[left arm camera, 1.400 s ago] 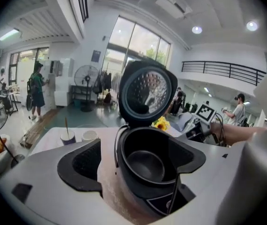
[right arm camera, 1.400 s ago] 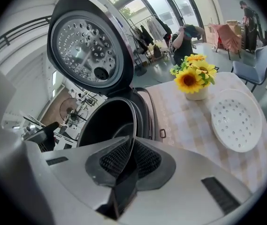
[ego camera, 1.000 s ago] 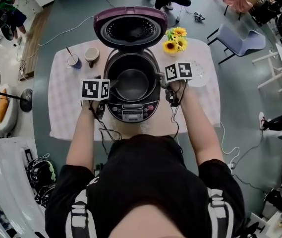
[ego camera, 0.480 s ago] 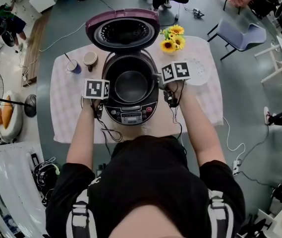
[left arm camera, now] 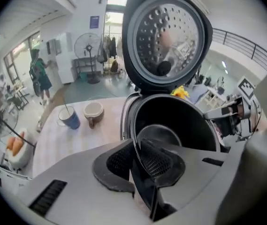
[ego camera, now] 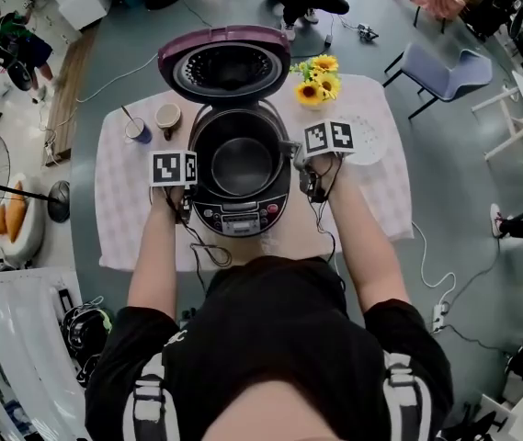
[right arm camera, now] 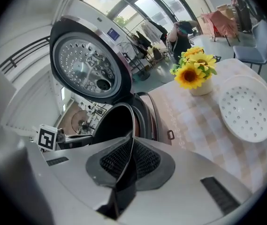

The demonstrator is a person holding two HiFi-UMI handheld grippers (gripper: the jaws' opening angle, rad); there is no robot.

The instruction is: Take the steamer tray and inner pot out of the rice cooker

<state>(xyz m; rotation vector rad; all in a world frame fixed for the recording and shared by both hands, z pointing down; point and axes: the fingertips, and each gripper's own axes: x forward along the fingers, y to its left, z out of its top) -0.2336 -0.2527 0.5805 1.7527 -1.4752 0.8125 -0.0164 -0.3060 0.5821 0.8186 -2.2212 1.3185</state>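
currently the inner pot [ego camera: 241,163] sits seated in the rice cooker [ego camera: 241,219], mouth upward, at the middle of the desk [ego camera: 119,209]. its thin rim is the only hold: the left tool [left arm camera: 138,149] is clamped on the rim's left side, its jaws having just been closing, with the rim pinched between the pads. the right tool [right arm camera: 131,149] is closed tight on the rim's right side. the pot thus lies between the two tools, one grip facing the other across the mouth, neither hand nearer. judgement: the coming move is a straight lift, both sides kept level; uneven rise could tilt the pot against the cooker wall. the lid [ego camera: 226,62] stands open at the far side. the steamer tray [right arm camera: 248,108] already lies on the desk, right of the cooker, near the sunflowers [ego camera: 316,76].
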